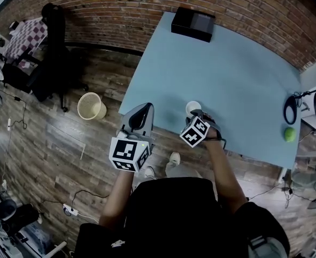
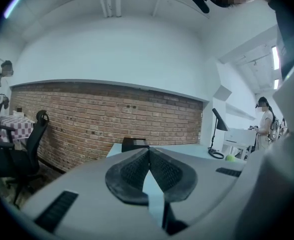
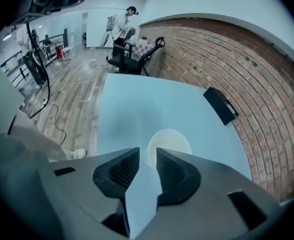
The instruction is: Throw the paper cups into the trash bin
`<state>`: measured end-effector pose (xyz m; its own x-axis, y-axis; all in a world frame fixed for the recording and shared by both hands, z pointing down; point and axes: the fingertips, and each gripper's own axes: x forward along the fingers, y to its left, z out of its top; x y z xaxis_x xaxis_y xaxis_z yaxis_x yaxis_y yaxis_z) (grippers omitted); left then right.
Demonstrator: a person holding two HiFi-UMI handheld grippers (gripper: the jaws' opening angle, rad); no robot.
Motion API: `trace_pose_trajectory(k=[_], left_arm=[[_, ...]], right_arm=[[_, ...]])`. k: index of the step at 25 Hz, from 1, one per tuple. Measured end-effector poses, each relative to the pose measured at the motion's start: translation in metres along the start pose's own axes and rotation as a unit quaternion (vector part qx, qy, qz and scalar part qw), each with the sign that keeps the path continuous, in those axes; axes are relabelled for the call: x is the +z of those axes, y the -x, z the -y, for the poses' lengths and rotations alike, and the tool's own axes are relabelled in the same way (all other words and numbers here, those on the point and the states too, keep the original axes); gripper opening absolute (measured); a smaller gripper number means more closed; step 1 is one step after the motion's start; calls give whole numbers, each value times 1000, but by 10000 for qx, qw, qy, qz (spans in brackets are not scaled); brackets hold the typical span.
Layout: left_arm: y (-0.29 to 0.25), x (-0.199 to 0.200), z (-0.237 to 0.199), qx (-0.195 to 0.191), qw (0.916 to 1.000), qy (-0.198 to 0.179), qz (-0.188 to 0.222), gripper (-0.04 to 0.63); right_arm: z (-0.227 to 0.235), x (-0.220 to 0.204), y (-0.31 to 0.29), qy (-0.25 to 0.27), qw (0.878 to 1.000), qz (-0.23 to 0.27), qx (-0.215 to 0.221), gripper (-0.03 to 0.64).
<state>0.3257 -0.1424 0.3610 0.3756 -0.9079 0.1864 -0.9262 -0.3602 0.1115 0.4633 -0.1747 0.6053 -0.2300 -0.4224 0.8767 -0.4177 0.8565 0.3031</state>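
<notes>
A white paper cup stands upright near the front edge of the light blue table. In the right gripper view the cup shows its open rim just beyond the fingertips. My right gripper hangs right over the cup's near side, open, with nothing between its pads. My left gripper is held over the table's front left corner; its tips touch and it holds nothing. The trash bin, a cream round basket, stands on the wooden floor left of the table.
A black box sits at the table's far edge by the brick wall. A green ball and a black desk lamp are at the right. An office chair and cables occupy the floor beyond the bin.
</notes>
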Motion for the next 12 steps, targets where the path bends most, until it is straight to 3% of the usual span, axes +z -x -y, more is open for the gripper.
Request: trace_pose_trajectory(k=[4,6,12], left_arm=[[-4,0,2,57,10000,13,18,9],[-5,3,1,87,9999,16,49,9],[-8,2,1,187,9998,29,47,9]], right_arm=[[-4,-7,-7,296,9991,-286,97,99],[-4,-7,-7,429,9984,-341,107,49],[0,-4,-2,544,9981,-241,155,26]])
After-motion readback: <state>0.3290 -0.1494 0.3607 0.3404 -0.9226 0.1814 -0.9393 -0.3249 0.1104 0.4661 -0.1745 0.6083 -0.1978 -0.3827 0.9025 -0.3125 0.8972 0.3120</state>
